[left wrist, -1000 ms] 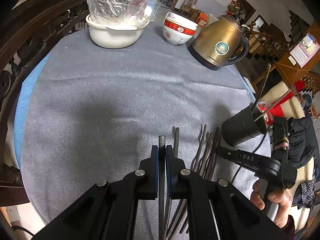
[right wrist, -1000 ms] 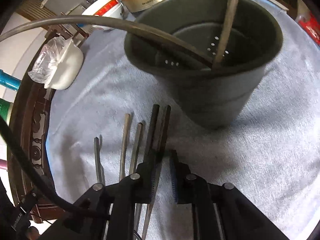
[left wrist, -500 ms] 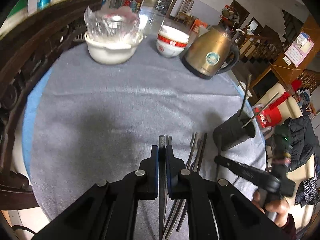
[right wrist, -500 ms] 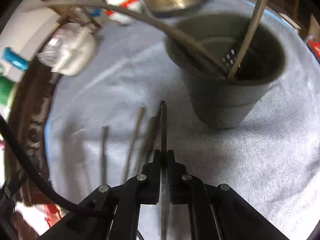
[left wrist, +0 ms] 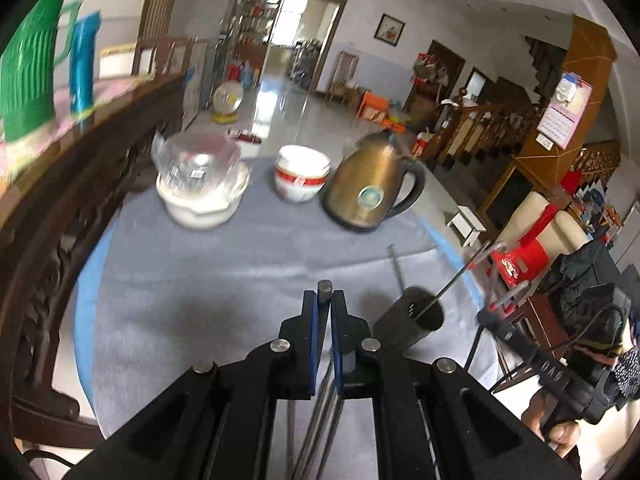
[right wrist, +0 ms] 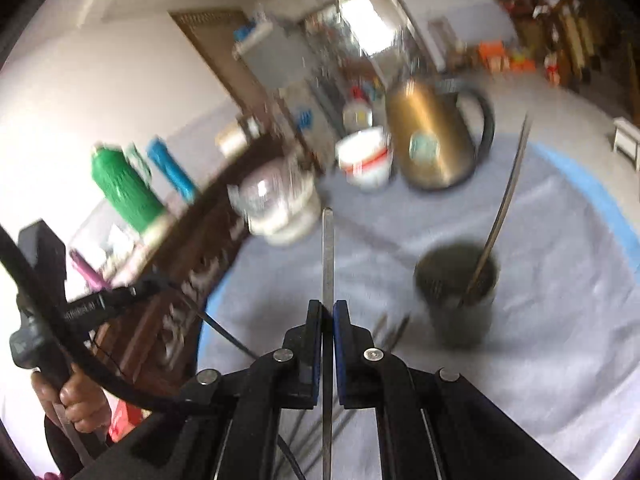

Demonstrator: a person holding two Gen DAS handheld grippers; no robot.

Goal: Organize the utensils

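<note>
My left gripper is shut on a dark chopstick whose end sticks out just past the fingertips, held above the grey cloth. The right gripper is shut on a longer grey chopstick that points forward. A dark perforated utensil holder stands to the right of the left gripper, with two thin utensils leaning in it. In the right wrist view the holder is ahead and to the right. More chopsticks lie on the cloth near its base.
At the table's far side stand a gold kettle, stacked red-and-white bowls and a white pot with wrapped glassware on it. A carved wooden rail runs along the left. The table's blue rim curves on the right.
Both grippers have risen from the cloth and tilted up, each carrying a chopstick. The right gripper shut on its chopstick, which lay among the others a second ago.
</note>
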